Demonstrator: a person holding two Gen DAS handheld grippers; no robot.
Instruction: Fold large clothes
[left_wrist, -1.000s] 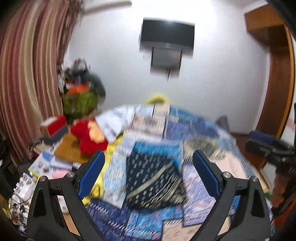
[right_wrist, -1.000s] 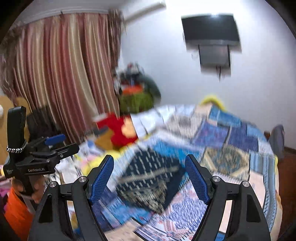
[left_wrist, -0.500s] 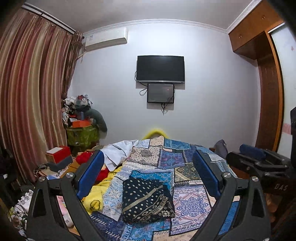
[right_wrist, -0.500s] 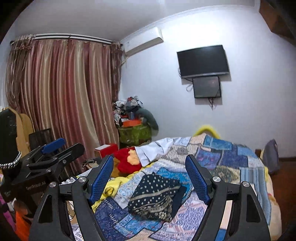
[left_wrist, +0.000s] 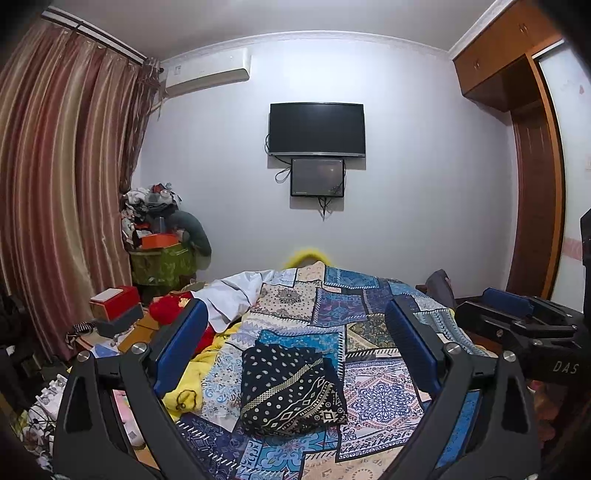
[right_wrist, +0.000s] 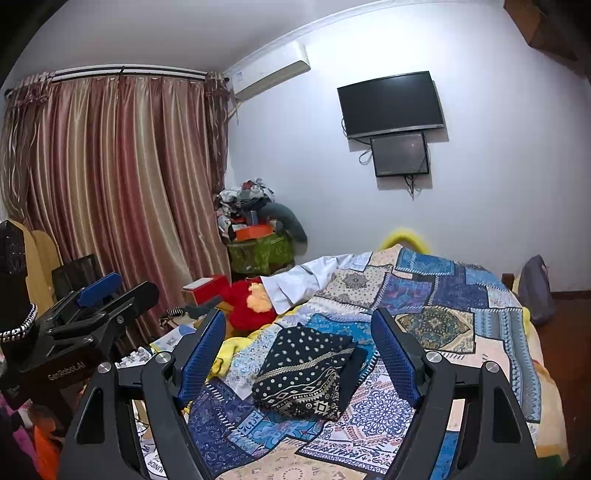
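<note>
A dark navy patterned garment (left_wrist: 290, 391) lies folded into a compact rectangle on the patchwork bedspread (left_wrist: 376, 391). It also shows in the right wrist view (right_wrist: 304, 373). My left gripper (left_wrist: 295, 354) is open and empty, held back from and above the garment. My right gripper (right_wrist: 299, 358) is open and empty, also back from the bed. Each gripper shows from the side in the other's view: the right one (left_wrist: 517, 317) at the right edge, the left one (right_wrist: 96, 299) at the left edge.
A white cloth (left_wrist: 232, 295) and a red plush toy (right_wrist: 251, 302) lie at the bed's far left. A red box (left_wrist: 114, 302), cluttered boxes, papers and a piled green stand (left_wrist: 162, 262) fill the left side. Curtains hang left, a wardrobe (left_wrist: 532, 184) stands right.
Both grippers have pulled back and tilted up from the bed, so the garment now looks smaller and lower in view. The garment has not moved. The motion blur has gone.
</note>
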